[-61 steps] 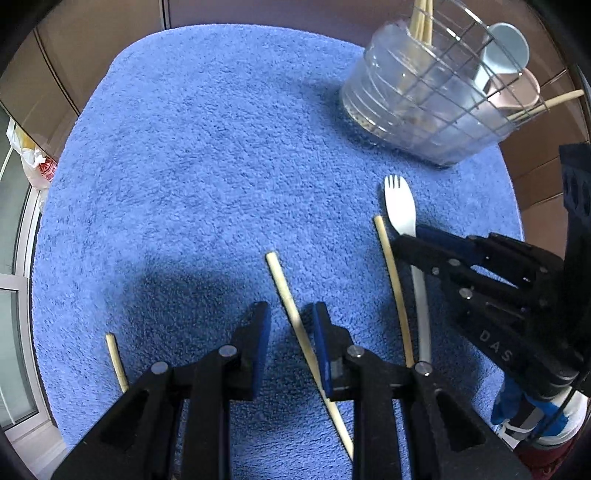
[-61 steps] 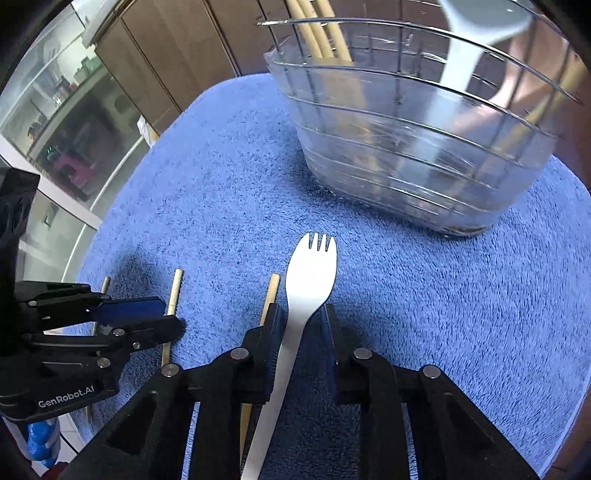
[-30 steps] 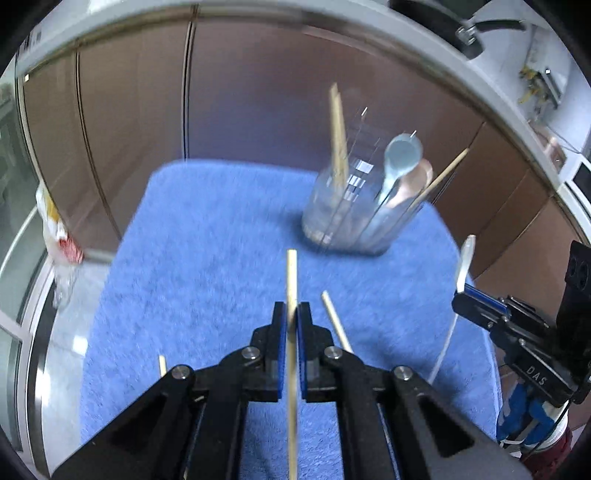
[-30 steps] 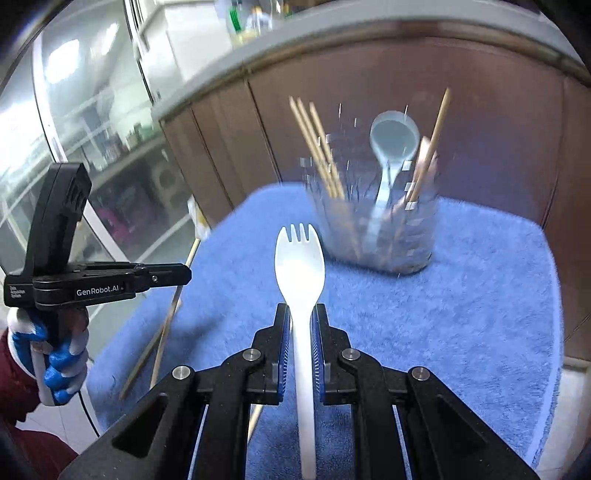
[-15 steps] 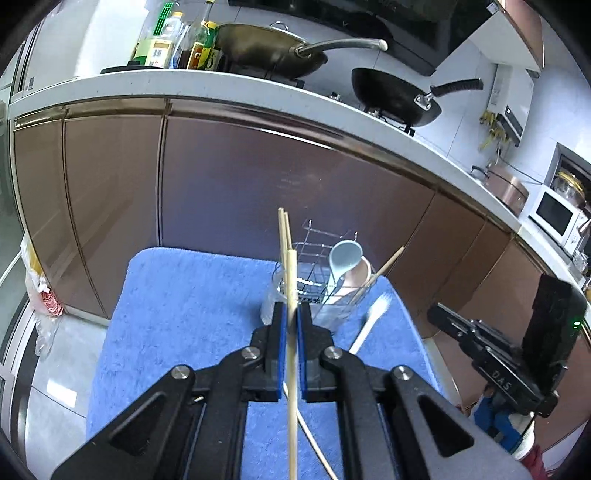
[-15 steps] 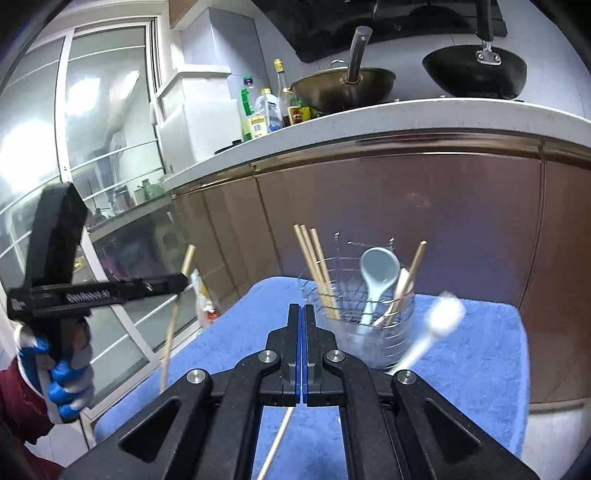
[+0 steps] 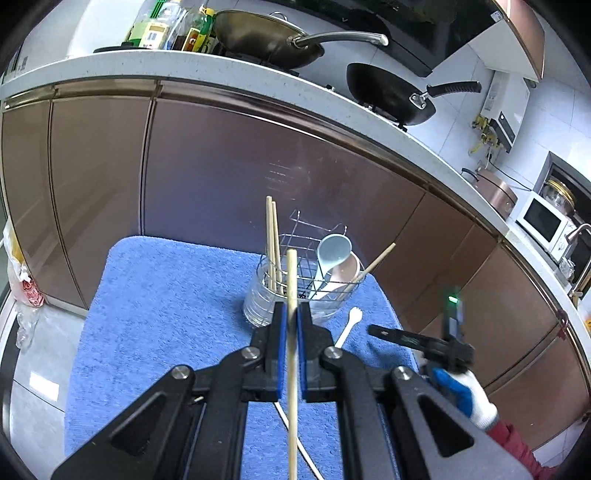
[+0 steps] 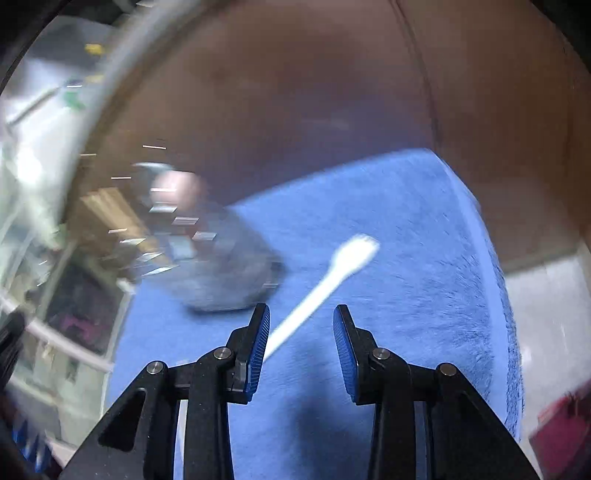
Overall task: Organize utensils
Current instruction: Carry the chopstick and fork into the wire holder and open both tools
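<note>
Brown cabinet fronts (image 7: 229, 173) run under a pale speckled countertop (image 7: 388, 133), and below them a blue towel (image 7: 166, 314) covers the work surface. At the near edge of the left wrist view the left gripper (image 7: 291, 325) is clenched on a wooden chopstick (image 7: 291, 288), its 2 blue pads (image 7: 281, 343) pressing the stick from either side so that it stands upright through the grip, its top end showing in front of the holder. Just beyond the fingertips stands a wire utensil holder (image 7: 306, 273) with a clear plastic liner, set toward the far right part of the towel; in it are 2 more chopsticks (image 7: 271, 243) leaning on the left side, a pale blue spoon (image 7: 328, 254), a pink spoon behind that, and another chopstick (image 7: 376, 260) slanting out to the right. A white plastic fork (image 7: 349, 325) lies on the towel just near and right of the holder, tines pointing far. To the right of it the right gripper (image 7: 384, 332) hangs over the towel's right edge, carried by a hand in a blue and white glove (image 7: 465, 391) with a red sleeve behind it. In the blurred right wrist view that gripper's (image 8: 301, 339) jaws are opening, with the fork's handle (image 8: 317, 291) lying on the towel below the gap and touched by neither pad. On the countertop sit a steel wok (image 7: 269, 37), a black frying pan (image 7: 388, 92) and several bottles (image 7: 170, 29), with a white microwave (image 7: 541, 221) far right.
</note>
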`<action>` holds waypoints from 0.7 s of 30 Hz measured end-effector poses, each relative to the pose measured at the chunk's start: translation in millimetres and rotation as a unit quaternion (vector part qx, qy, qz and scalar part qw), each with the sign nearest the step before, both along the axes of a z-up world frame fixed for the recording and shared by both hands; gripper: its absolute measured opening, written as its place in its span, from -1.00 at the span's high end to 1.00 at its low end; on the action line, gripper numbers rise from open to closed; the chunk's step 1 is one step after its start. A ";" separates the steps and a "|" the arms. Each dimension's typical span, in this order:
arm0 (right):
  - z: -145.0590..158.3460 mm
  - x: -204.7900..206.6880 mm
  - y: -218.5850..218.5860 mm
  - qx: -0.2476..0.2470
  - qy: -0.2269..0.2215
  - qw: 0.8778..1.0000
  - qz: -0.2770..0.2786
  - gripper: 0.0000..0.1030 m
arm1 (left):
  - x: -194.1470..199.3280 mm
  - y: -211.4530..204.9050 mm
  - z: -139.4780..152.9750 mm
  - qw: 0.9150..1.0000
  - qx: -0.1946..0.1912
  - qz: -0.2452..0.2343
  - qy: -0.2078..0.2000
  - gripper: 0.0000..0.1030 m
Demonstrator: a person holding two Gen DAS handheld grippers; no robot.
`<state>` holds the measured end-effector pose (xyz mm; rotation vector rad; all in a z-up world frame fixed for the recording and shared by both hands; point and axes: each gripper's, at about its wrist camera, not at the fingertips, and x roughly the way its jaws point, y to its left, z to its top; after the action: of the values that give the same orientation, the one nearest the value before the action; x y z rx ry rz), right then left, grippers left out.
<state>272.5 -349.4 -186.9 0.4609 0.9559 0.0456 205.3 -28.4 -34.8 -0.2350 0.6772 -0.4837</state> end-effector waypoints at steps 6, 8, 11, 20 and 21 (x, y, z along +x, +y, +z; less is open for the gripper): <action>-16.8 47.6 10.6 -0.045 0.057 0.997 -0.030 0.29 | 1.3 14.8 -5.0 1.000 -0.020 -0.002 0.002 0.91; -22.7 61.7 21.1 -0.079 0.083 0.993 -0.035 0.29 | 1.2 19.7 -5.7 1.000 -0.027 -0.003 0.003 0.91; -23.1 65.8 33.1 -0.120 0.091 0.988 -0.045 0.45 | -1.6 25.3 -5.4 1.000 -0.031 -0.003 0.001 0.91; -2.4 22.0 15.5 -0.030 0.028 0.998 -0.037 0.94 | -15.0 33.4 0.5 0.999 -0.037 0.003 -0.004 0.91; 1.4 13.1 14.4 -0.024 0.019 0.999 -0.031 0.94 | -16.4 32.2 2.3 0.999 -0.037 0.002 -0.005 0.91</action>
<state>285.7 -335.0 -185.5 0.4482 0.9770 -0.0429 188.9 3.8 -32.5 -0.3035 0.6499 -0.5057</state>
